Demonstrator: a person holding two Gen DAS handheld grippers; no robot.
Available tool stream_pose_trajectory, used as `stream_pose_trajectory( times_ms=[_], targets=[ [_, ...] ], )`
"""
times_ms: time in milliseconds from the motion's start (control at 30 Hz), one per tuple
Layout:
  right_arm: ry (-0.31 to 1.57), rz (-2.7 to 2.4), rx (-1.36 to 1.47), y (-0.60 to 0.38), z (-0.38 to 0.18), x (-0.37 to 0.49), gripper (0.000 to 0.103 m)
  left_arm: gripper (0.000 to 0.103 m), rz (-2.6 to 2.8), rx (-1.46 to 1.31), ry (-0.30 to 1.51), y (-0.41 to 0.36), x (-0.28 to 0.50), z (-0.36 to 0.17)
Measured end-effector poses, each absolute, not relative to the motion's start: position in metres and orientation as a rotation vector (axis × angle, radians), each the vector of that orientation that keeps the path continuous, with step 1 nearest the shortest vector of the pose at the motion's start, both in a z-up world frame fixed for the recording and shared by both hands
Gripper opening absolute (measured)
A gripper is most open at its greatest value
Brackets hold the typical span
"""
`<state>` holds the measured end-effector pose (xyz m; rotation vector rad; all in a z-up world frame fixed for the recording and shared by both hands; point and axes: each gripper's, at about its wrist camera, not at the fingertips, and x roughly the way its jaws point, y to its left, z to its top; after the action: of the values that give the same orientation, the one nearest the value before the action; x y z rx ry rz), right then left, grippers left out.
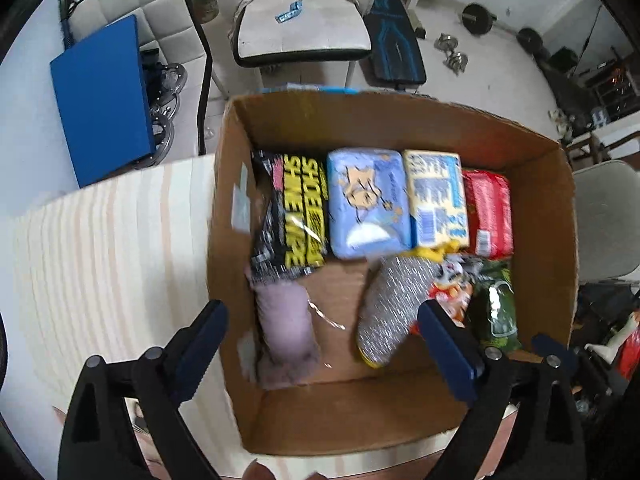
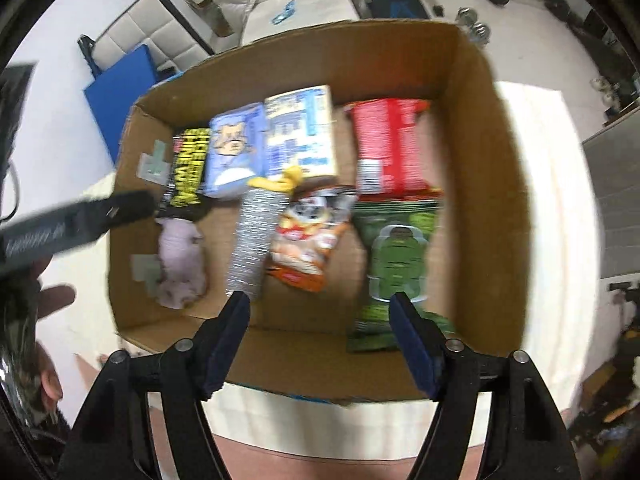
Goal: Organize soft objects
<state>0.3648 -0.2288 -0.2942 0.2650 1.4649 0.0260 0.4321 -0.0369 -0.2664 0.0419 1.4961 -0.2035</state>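
Both claws hang over the box (image 1: 552, 208), the left gripper (image 1: 320, 344) and right gripper (image 2: 320, 340) with jaws spread wide and nothing between them; the left one also crosses the right view's left edge. Inside, along the far wall sit a black-and-yellow pack (image 1: 294, 208), blue pack (image 1: 368, 200), yellow pack (image 1: 436, 196) and red pack (image 1: 490, 212); nearer lie a pink plush (image 1: 286, 332), grey mitt (image 1: 390, 308), orange bag (image 2: 308, 240) and green bag (image 2: 396, 248). The box stands on a pale striped table (image 1: 100, 248), with a white chair (image 1: 300, 32) and blue board (image 1: 102, 96) beyond.
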Motion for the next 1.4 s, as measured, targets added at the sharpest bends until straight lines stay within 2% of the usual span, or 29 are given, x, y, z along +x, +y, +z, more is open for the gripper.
stream_pose_trajectory(
  times_ms=[67, 167, 333, 833, 1033, 1400],
  targets=[
    [1.454, 0.016, 0.241, -0.239, -0.283, 0.358, 0.095, 0.100, -0.193, 0.017, 1.463, -0.034, 0.417, -0.261],
    [1.440, -0.014, 0.197, -0.245, -0.277, 0.352, 0.103, 0.101, -0.184, 0.001, 1.414, -0.033, 0.400, -0.254],
    [1.414, -0.061, 0.147, -0.247, -0.269, 0.342, 0.103, 0.102, -0.170, 0.019, 1.340, -0.037, 0.378, -0.241],
    [1.344, -0.130, 0.113, -0.249, -0.238, 0.323, 0.103, 0.102, -0.134, 0.049, 1.268, -0.042, 0.345, -0.217],
    [1.267, -0.110, 0.105, -0.246, -0.199, 0.296, 0.103, 0.102, -0.060, 0.117, 1.225, -0.045, 0.321, -0.181],
    [1.105, -0.074, 0.114, -0.241, -0.091, 0.189, 0.103, 0.102, -0.074, 0.041, 1.079, -0.037, 0.227, -0.086]
  ],
)
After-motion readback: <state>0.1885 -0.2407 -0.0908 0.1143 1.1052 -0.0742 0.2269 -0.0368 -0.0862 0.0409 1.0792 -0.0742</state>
